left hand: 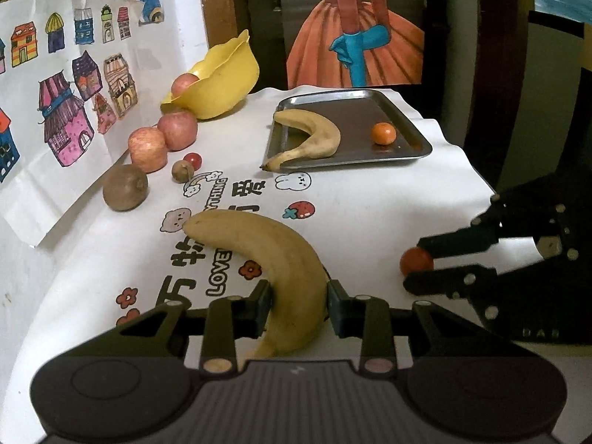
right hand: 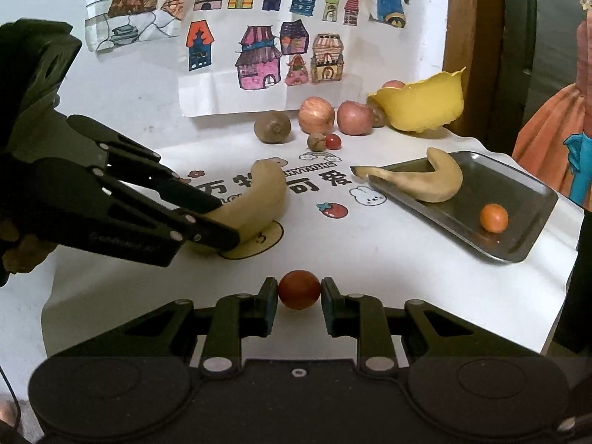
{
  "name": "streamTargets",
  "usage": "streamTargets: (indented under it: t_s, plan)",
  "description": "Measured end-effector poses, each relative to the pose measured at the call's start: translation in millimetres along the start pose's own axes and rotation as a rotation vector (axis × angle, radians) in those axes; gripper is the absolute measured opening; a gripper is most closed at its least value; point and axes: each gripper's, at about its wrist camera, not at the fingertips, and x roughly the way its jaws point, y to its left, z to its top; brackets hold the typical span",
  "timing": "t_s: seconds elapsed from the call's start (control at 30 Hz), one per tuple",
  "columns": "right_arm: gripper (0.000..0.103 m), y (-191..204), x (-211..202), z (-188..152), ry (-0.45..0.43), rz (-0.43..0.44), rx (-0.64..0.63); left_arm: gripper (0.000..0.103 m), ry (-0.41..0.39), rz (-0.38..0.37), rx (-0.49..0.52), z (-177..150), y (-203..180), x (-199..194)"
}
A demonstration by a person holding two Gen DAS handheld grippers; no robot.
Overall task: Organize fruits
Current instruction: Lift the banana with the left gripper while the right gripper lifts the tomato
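Two fruits in tray (right hand: 532, 199) | banana (right hand: 433, 181) | orange (right hand: 494, 217)

tablecloth (left hand: 370, 207): white, printed with cartoon strawberries, little red flowers, a bunny, rainbow clouds and black lettering
near banana (left hand: 281, 273): plain yellow, a bit dull
tray banana (left hand: 314, 137): yellow going brownish
tray (left hand: 418, 148): shiny grey metal
orange (left hand: 383, 133): bright orange
bowl (left hand: 222, 85): yellow
apples (left hand: 177, 129): pinkish red, streaky
kiwi (left hand: 125, 187): brown
cherry tomato (left hand: 192, 160): red
small round fruit (right hand: 299, 289): dark orange-red
grippers (right hand: 299, 301): black
wall drawing (right hand: 273, 55): colourful hand-drawn houses on white paper
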Motion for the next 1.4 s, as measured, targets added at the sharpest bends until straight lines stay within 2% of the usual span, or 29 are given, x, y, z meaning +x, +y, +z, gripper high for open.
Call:
streamTargets:
  t_s: [0.17, 0.3, 0.53, 0.8, 0.9, 1.4]
  plan:
    - [0.028, -6.1, 1.4, -3.9, -0.007, 0.019, 0.016, 0.039, 0.004, 0.014, -0.079, 8.3, 1.3, 7.9]
    - [0.031, -12.5, 1.5, -6.4, -0.015, 0.035, 0.036, 0.043, 0.001, 0.055, -0.112, 15.8, -2.0, 14.3]
    - [0.035, -17.7, 2.0, -11.1, -0.027, 0.057, 0.062, 0.045, 0.035, 0.09, -0.19, 23.2, 1.0, 28.7]
    - [0.034, -17.9, 0.2, -14.6, -0.039, 0.068, 0.058, 0.044, 0.062, 0.117, -0.212, 23.9, -2.2, 35.5]
    - [0.029, -18.2, -0.9, -15.7, -0.043, 0.063, 0.063, 0.042, 0.067, 0.124, -0.22, 24.4, -3.6, 34.8]
    - [0.027, -25.1, -14.4, -23.0, -0.088, 0.014, 0.125, 0.039, -0.028, -0.044, -0.377, 14.1, -9.7, 20.0]
